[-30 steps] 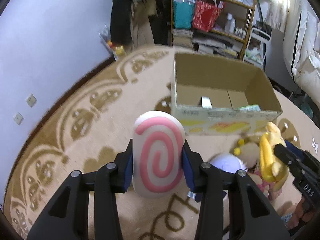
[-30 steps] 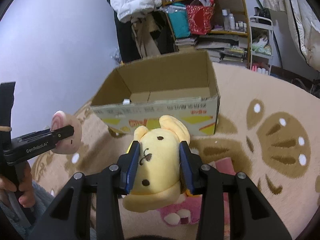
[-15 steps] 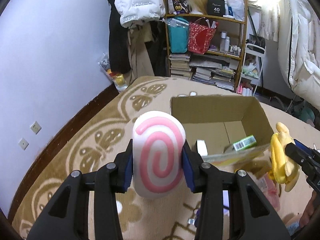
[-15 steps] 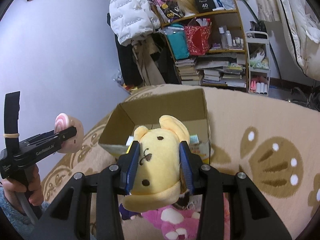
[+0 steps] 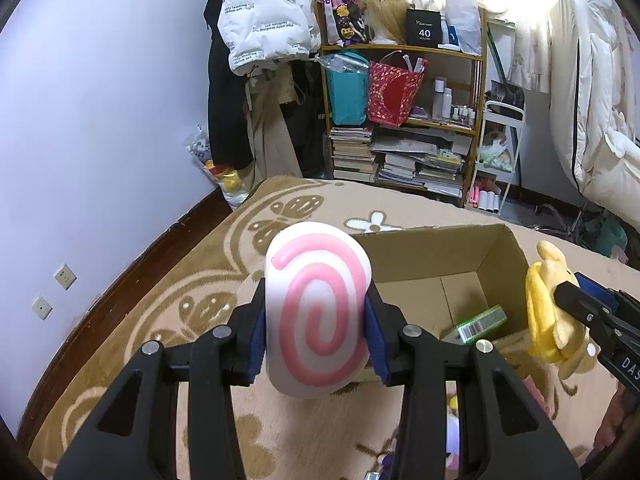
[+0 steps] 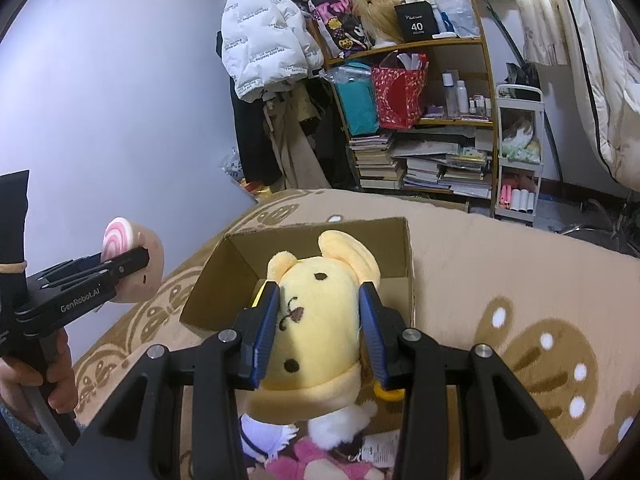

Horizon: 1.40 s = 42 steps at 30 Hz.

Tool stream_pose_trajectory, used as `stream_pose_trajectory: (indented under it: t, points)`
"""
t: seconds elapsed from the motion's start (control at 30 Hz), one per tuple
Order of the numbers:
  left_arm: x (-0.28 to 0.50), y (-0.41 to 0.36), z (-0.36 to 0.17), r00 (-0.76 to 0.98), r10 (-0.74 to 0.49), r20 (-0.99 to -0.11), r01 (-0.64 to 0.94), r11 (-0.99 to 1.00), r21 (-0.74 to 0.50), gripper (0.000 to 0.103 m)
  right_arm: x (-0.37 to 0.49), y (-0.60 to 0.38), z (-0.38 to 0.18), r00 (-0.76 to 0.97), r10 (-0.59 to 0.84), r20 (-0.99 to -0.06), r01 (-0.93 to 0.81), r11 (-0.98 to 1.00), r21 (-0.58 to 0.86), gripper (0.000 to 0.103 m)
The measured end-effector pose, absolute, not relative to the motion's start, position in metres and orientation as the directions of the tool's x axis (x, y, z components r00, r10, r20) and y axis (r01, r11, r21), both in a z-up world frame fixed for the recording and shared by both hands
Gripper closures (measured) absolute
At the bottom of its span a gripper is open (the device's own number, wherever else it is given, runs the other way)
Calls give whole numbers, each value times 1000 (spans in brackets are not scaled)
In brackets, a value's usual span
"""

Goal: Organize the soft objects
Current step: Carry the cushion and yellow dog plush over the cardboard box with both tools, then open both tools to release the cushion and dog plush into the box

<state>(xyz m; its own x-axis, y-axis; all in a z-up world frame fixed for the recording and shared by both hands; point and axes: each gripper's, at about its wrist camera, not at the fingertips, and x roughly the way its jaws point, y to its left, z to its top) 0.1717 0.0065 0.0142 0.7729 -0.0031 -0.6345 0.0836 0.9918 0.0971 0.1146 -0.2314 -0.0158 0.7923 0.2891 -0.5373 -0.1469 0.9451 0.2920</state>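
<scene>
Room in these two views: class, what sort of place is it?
Probably a lived-in bedroom or storage room at home: a cluttered wooden shelf of books and bottles, a white puffer jacket hanging by the wall, and a patterned carpet.

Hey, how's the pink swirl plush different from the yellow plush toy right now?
The pink swirl plush is a smooth white oval with a pink spiral; the yellow plush toy has round ears and a stitched face. The swirl plush sits in the left gripper, the yellow toy in the right gripper. Both are clamped between blue pads and held up near the open cardboard box.
</scene>
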Motion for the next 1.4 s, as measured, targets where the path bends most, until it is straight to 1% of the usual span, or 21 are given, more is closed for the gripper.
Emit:
stream_pose_trajectory:
  t: [0.3, 0.73, 0.97, 1.03, 1.1, 1.17, 1.2, 1.27, 1.33, 1.4]
  points:
    - [191, -8, 12, 774, -2, -633, 97, 989, 115, 62, 135, -228, -8, 806, 292, -515, -152, 943, 297, 60]
    - [212, -21, -4, 755, -59, -653, 134, 989, 66, 61, 157, -222, -6, 804, 309, -508, -163, 936, 311, 59]
    - [219, -22, -21, 728, -65, -682, 131, 990, 45, 59, 174, -222, -18, 778, 304, -549, -149, 939, 309, 57]
    - [220, -22, -24, 729, -52, -683, 127, 990, 60, 58, 176, -222, -23, 769, 300, -565, -141, 941, 307, 54]
    - [221, -22, -26, 729, -30, -684, 120, 989, 84, 56, 175, -221, -28, 763, 267, -588, -123, 954, 273, 52]
    - [223, -21, -27, 721, -39, -692, 128, 989, 78, 55, 174, -218, -31, 759, 245, -604, -122, 964, 237, 52]
    - [223, -19, -28, 719, -47, -693, 131, 989, 69, 54, 174, -218, -32, 757, 245, -606, -125, 964, 234, 52]
    - [222, -17, -27, 724, -46, -689, 128, 989, 69, 49, 174, -218, -34, 751, 247, -613, -126, 964, 234, 52]
    - [221, -17, -27, 727, -34, -685, 120, 990, 79, 31, 173, -220, -35, 748, 246, -617, -123, 964, 234, 51]
    - [221, -16, -26, 726, -23, -688, 110, 990, 84, 26, 172, -221, -36, 747, 244, -618, -119, 964, 237, 50]
